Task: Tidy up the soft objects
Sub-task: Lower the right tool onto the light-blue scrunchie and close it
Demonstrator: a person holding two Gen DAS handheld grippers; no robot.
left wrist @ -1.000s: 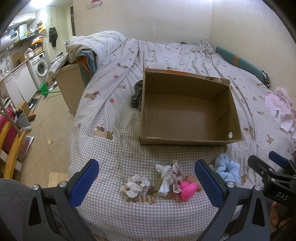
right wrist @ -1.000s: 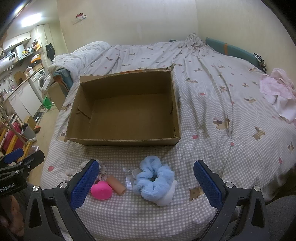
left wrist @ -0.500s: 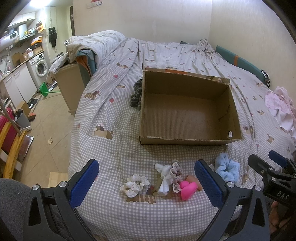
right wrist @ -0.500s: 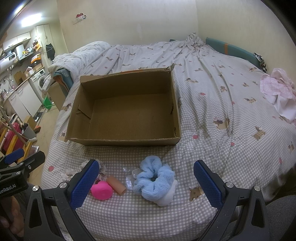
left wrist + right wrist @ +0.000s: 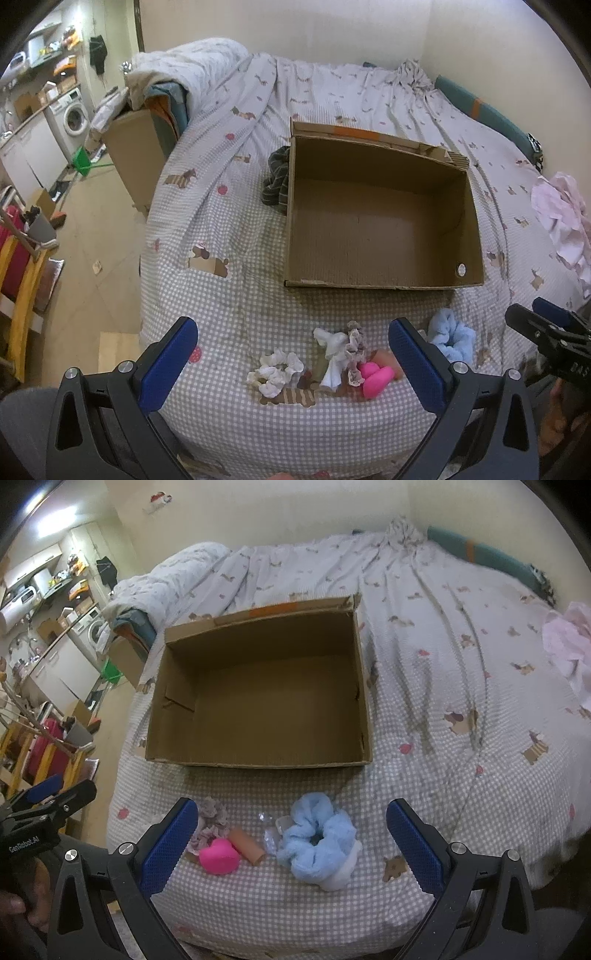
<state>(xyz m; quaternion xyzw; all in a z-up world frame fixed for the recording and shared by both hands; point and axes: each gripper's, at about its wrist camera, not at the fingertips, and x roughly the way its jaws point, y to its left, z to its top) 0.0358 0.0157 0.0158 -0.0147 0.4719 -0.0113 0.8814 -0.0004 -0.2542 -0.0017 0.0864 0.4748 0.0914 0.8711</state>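
An empty cardboard box (image 5: 380, 218) (image 5: 258, 698) lies open on the bed. In front of it, near the bed's edge, lie a white scrunchie (image 5: 275, 373), a white and lilac cloth bundle (image 5: 341, 350), a pink sponge (image 5: 375, 378) (image 5: 218, 856), a peach cylinder (image 5: 246, 846) and a light blue scrunchie (image 5: 452, 338) (image 5: 317, 840) on a white item. My left gripper (image 5: 293, 363) is open above the white scrunchie and bundle. My right gripper (image 5: 288, 845) is open above the blue scrunchie. Both are empty.
The bed (image 5: 229, 229) has a checked cover with dog prints. A dark striped cloth (image 5: 275, 181) lies left of the box. Pink clothing (image 5: 561, 218) lies at the right. A brown box and piled bedding (image 5: 140, 147) stand at the bed's left, with tiled floor beyond.
The right gripper has moved slightly forward and down toward the blue scrunchie. The left gripper has barely moved. Nothing has been taken hold of.
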